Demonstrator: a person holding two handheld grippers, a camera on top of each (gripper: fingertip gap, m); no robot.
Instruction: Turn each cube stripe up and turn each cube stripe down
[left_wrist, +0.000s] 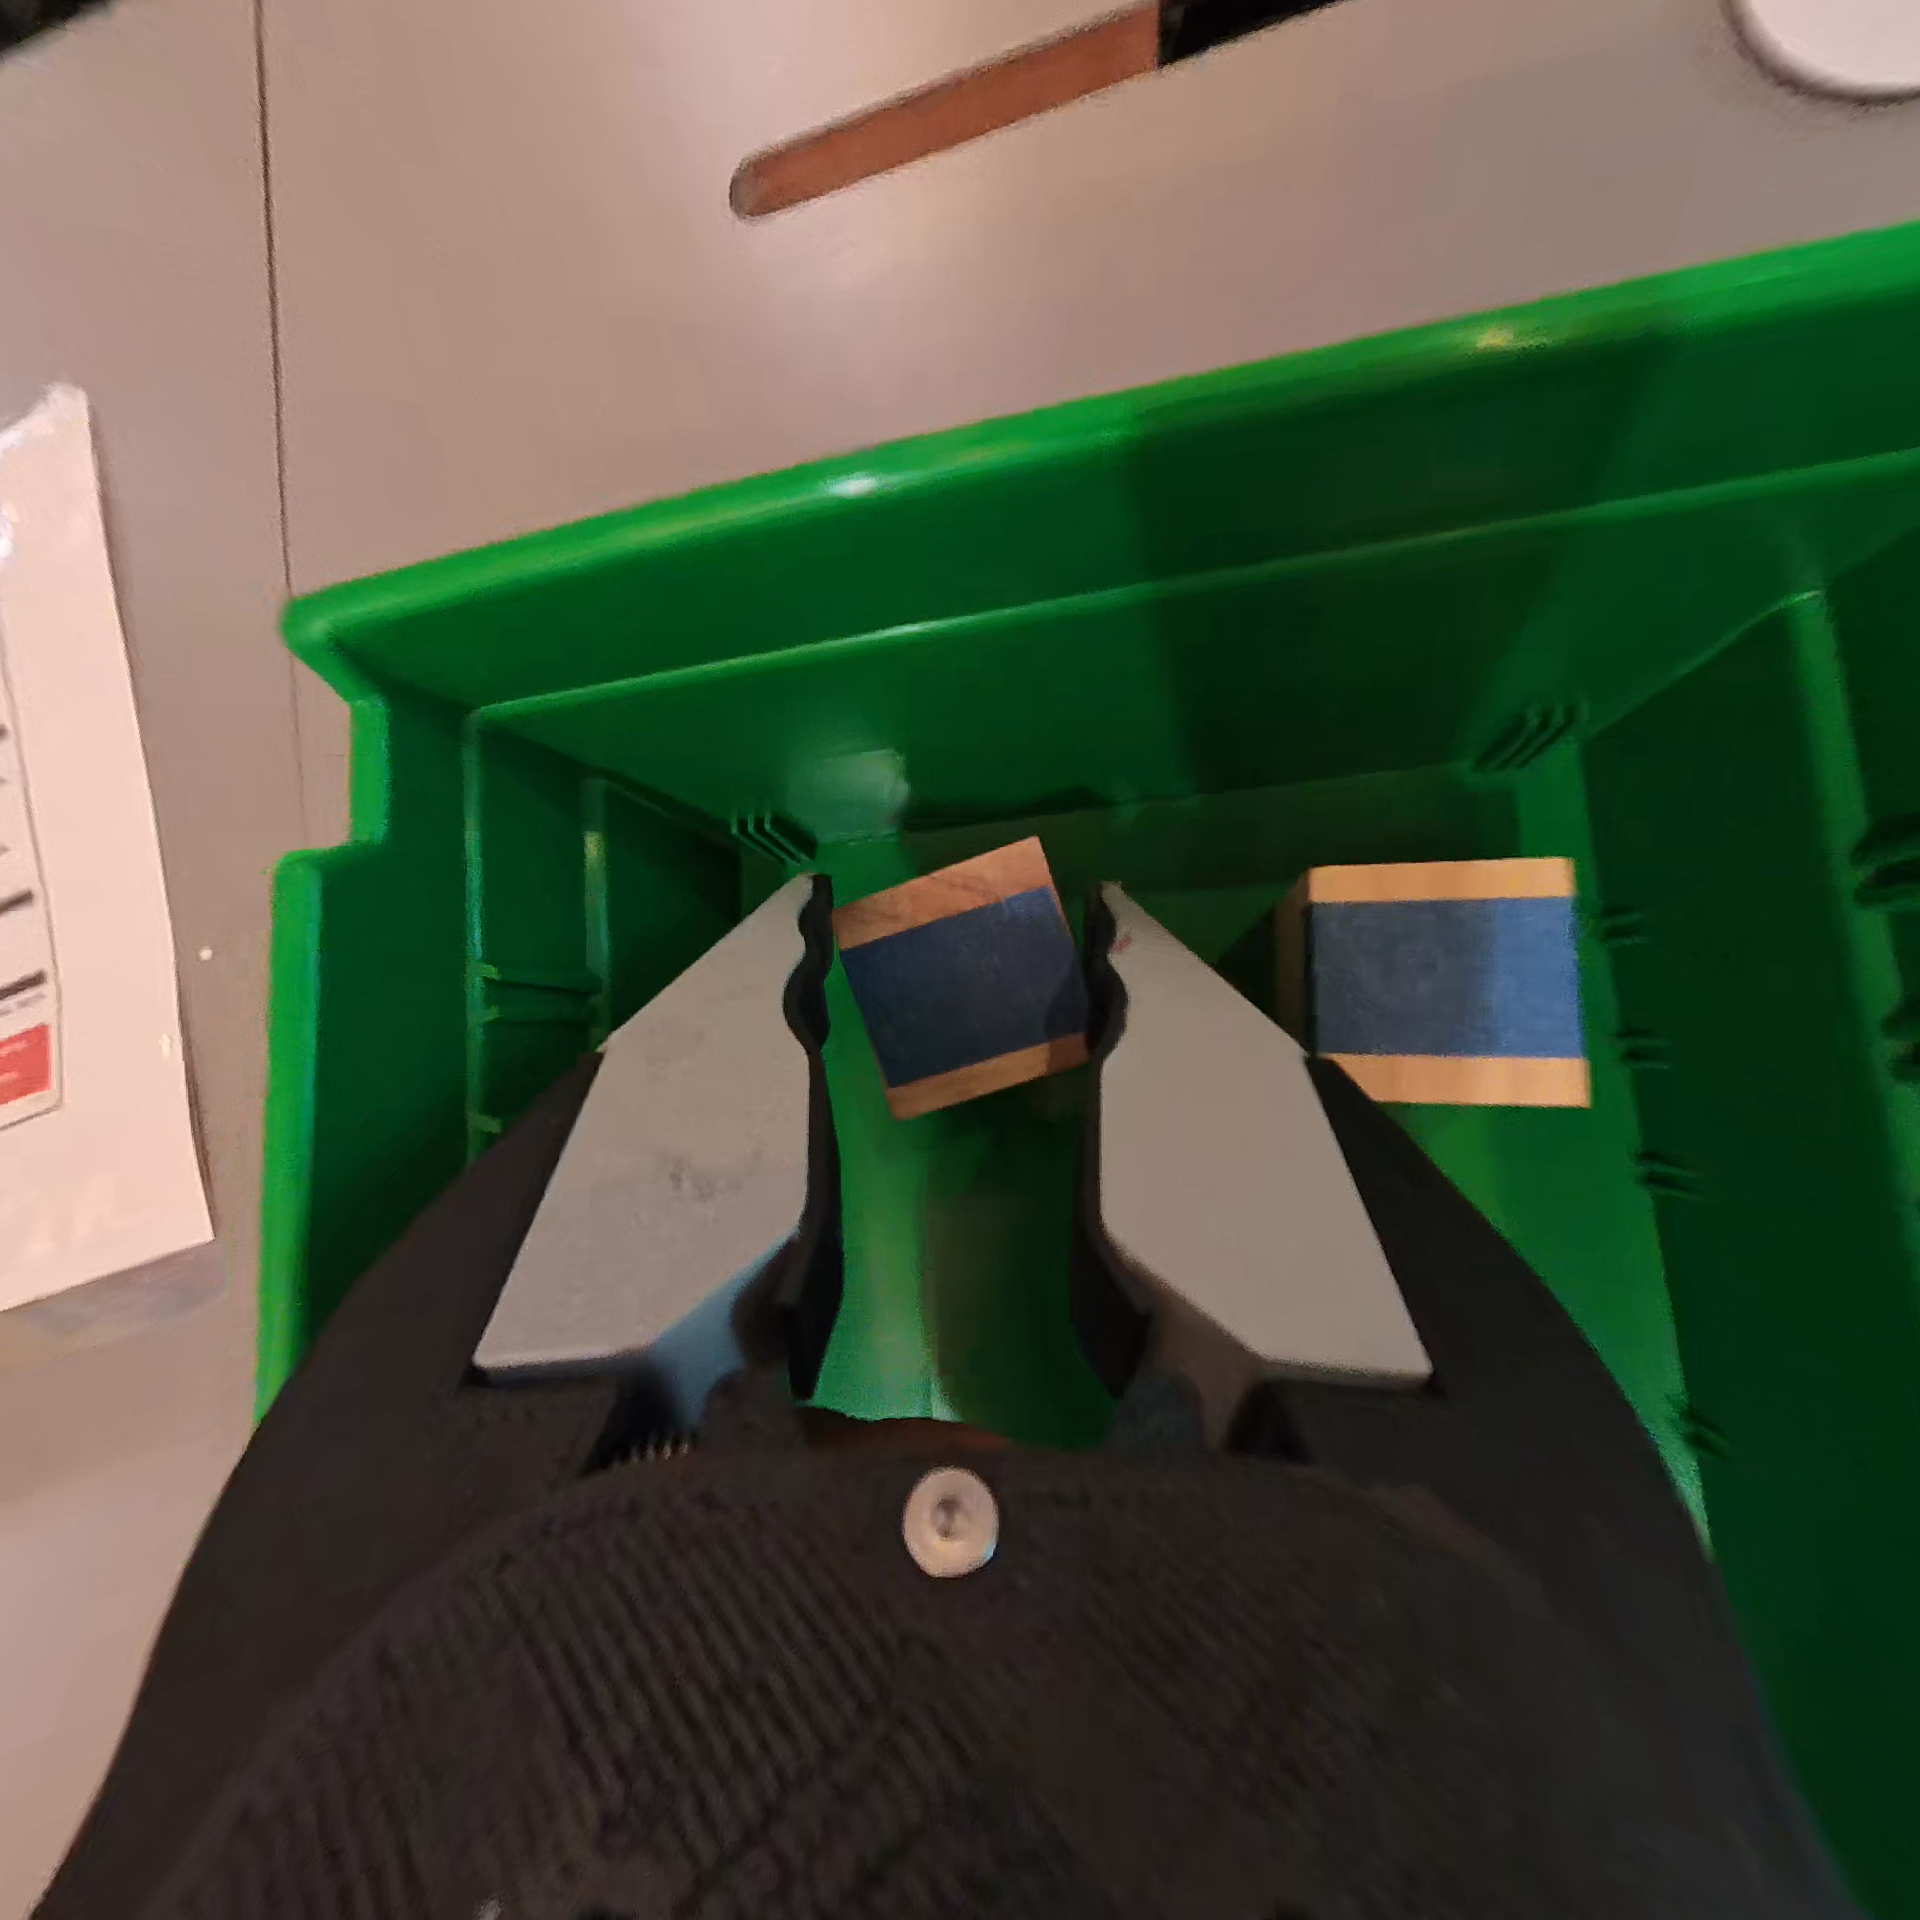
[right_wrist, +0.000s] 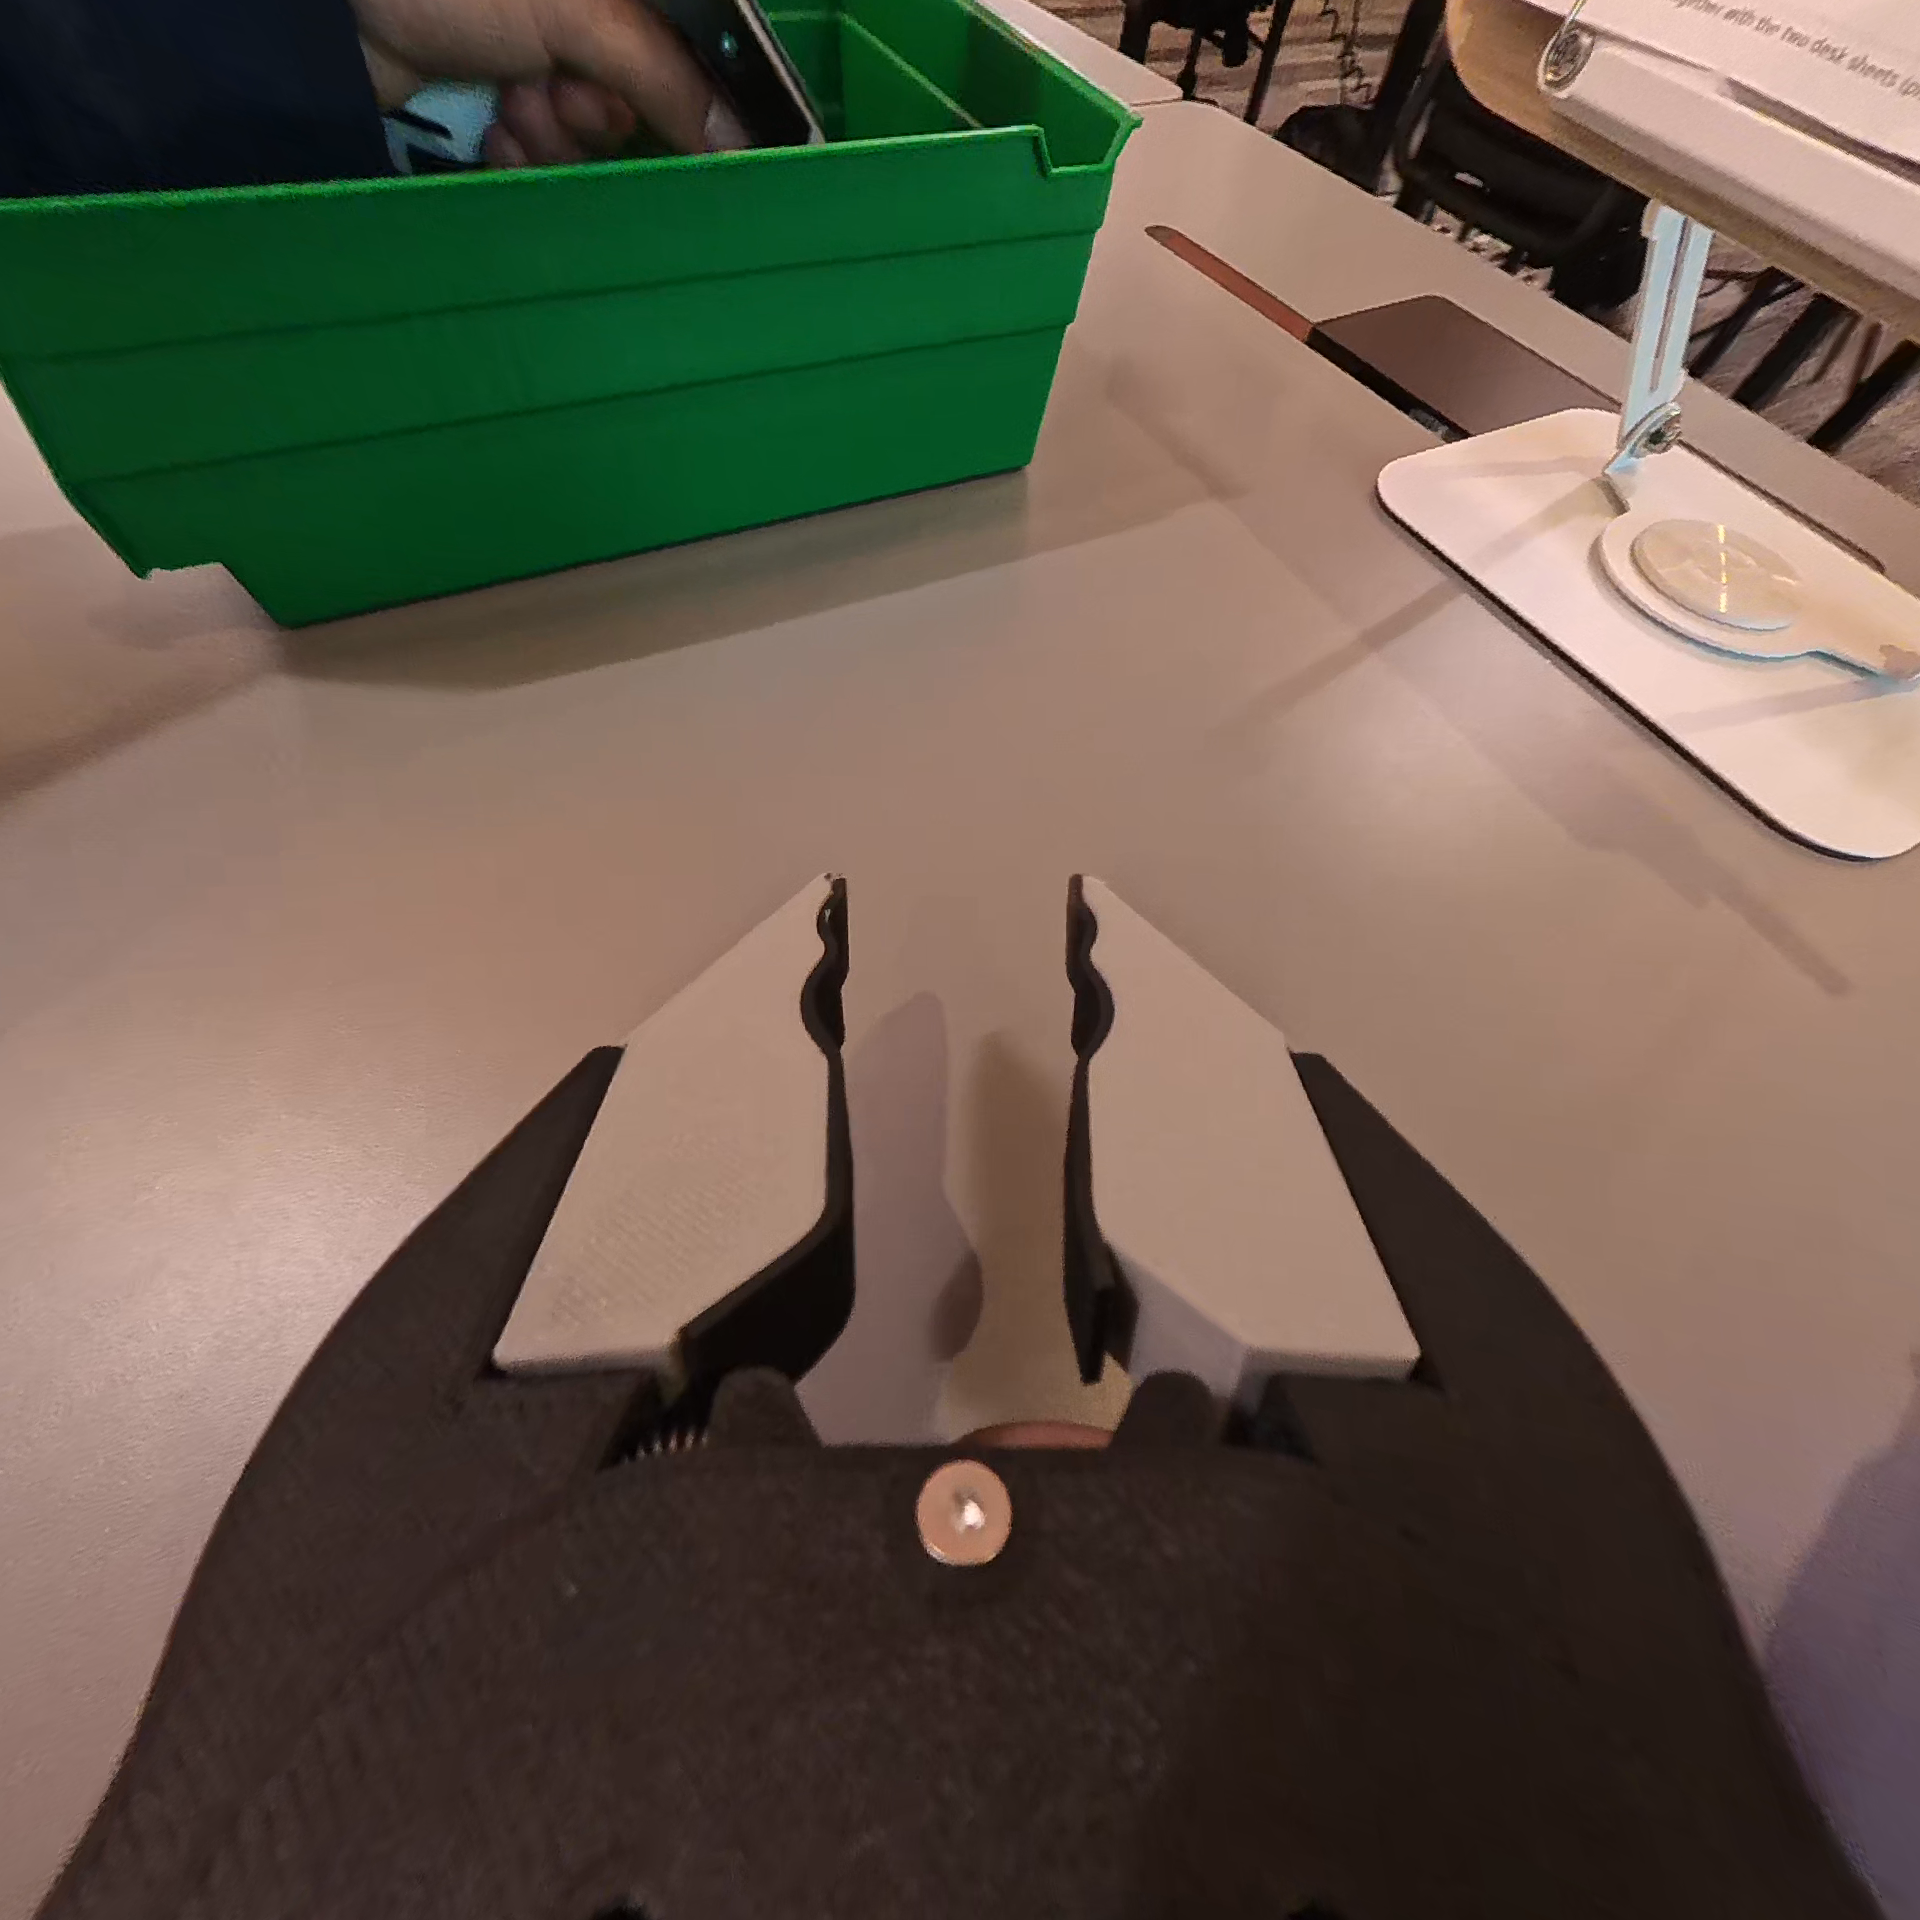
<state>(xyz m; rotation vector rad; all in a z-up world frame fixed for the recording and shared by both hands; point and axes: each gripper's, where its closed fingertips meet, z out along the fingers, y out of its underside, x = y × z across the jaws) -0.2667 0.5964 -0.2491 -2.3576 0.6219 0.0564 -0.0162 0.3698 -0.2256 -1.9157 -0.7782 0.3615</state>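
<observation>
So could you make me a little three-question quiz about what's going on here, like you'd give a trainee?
1. True or false: the left gripper is down inside the green bin.
2. How many wooden cubes with a blue stripe lie in the bin: A one, B two, C four?
3. Fill in: the right gripper hovers over the bare ____, holding nothing.

Key
1. True; its fingers flank the tilted cube.
2. B; the second cube sits to its right.
3. table.
</observation>
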